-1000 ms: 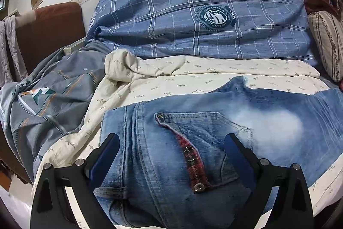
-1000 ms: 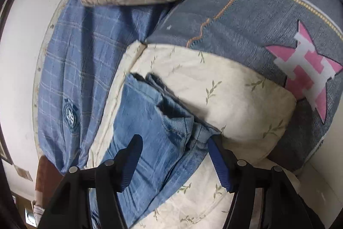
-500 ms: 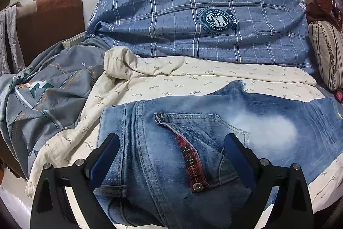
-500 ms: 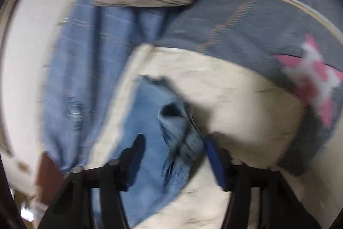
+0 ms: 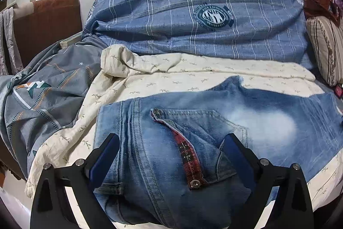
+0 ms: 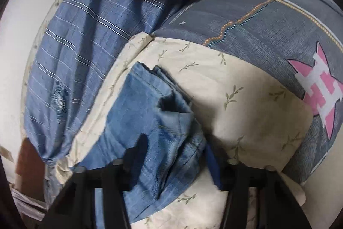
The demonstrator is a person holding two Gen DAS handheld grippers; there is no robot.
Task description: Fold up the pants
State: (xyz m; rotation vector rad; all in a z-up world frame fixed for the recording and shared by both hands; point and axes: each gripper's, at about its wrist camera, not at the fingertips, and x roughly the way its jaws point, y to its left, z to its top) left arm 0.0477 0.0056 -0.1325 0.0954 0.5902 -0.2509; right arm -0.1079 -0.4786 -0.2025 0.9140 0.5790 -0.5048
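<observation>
jeans (image 5: pixel 193 143) spread on cream sheet (image 5: pixel 171 76). left gripper (image 5: pixel 171 156) fingers wide apart over waistband. right gripper (image 6: pixel 175 156) fingers apart, straddling bunched leg hems.

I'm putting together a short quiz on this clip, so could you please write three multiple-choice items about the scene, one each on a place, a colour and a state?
1. What do the jeans lie on?
A. a cream leaf-print sheet
B. a bare wooden floor
C. a glass table

2. What colour is the trim along the pocket flap?
A. yellow
B. red plaid
C. white

3. How does the left gripper stand?
A. shut on the jeans
B. out of view
C. open, fingers either side of the pocket

Answers: 1 A, the cream sheet shows all round the denim; 2 B, the red plaid trim runs down to a button; 3 C, the fingers stand wide apart.
</observation>
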